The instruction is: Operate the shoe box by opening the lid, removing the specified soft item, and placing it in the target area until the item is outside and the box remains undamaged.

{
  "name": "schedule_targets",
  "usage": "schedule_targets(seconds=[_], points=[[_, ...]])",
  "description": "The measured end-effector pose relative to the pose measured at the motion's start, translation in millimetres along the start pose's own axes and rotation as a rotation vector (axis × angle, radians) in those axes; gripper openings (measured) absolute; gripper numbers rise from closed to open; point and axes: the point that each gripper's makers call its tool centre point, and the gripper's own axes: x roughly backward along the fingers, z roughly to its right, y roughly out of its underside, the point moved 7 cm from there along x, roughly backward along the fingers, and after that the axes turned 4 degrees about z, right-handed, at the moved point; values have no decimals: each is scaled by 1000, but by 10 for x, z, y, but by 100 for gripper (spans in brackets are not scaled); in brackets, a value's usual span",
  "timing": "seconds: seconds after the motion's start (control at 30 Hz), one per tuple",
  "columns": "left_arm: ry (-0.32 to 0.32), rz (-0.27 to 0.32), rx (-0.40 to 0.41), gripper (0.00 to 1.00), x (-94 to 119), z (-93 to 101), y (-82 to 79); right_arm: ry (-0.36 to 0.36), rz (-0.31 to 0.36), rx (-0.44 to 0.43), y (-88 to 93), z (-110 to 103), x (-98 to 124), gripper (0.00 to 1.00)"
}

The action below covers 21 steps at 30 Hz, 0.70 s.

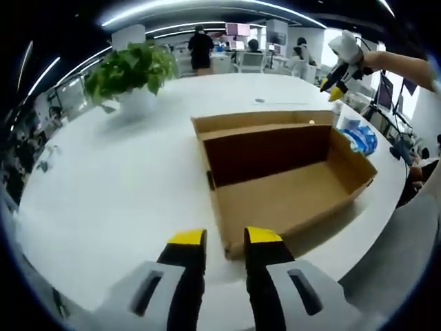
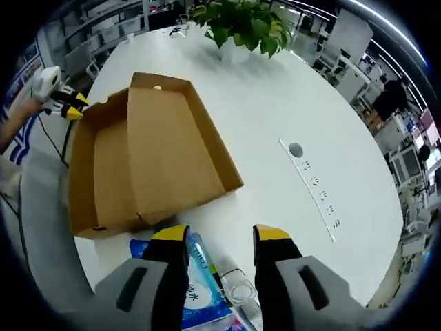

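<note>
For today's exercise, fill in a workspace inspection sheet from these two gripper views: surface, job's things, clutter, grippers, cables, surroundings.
Surface: white round table, mostly bare.
Job's things: cardboard shoe box, lid open, inside looks empty; blue-and-white soft pack lies on the table beside the box, outside it.
Clutter: potted plant; clear plastic item near the pack.
Grippers: left gripper open, hovering at the box's near end; right gripper open, above the pack.
Cables: nothing seen on the table; recessed socket strip.
Surroundings: open office, desks, monitors, people standing behind.
</note>
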Motion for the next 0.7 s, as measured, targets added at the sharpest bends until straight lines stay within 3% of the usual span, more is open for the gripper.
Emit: schedule_targets(seconds=[0.23, 0.43, 0.7], points=[[-12, 3, 85, 3, -45, 6, 22, 52, -9, -153, 13, 44, -194, 29], [-18, 6, 136, 2, -63, 0, 37, 44, 46, -330, -25, 43, -390, 28], [-43, 13, 149, 1, -60, 11, 40, 64, 40, -392, -24, 49, -663, 24]])
